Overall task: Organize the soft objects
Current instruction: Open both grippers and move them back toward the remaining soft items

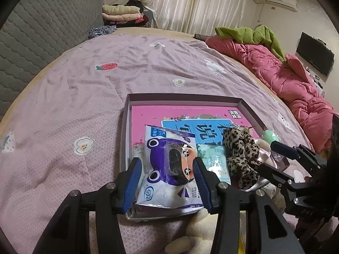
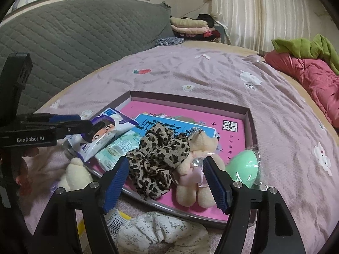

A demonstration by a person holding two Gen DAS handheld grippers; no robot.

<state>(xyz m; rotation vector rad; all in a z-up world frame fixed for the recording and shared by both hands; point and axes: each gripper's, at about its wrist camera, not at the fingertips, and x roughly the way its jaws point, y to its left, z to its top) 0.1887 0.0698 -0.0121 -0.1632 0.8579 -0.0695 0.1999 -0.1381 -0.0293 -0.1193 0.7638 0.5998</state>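
1. A flat box [image 1: 247, 105] with a pink floor lies on the purple bed cover [image 1: 84, 105].
2. The left gripper [image 1: 167, 169] pinches a white and purple packet [image 1: 167, 169] over the near left corner of the box.
3. The right gripper [image 2: 165, 169] is spread wide, with nothing pinched.
4. In the box, between its pads, lie a leopard scrunchie [image 2: 156, 158] and a small teddy bear [image 2: 197, 158].
5. A green egg [image 2: 243, 165] sits at the right edge of the box.
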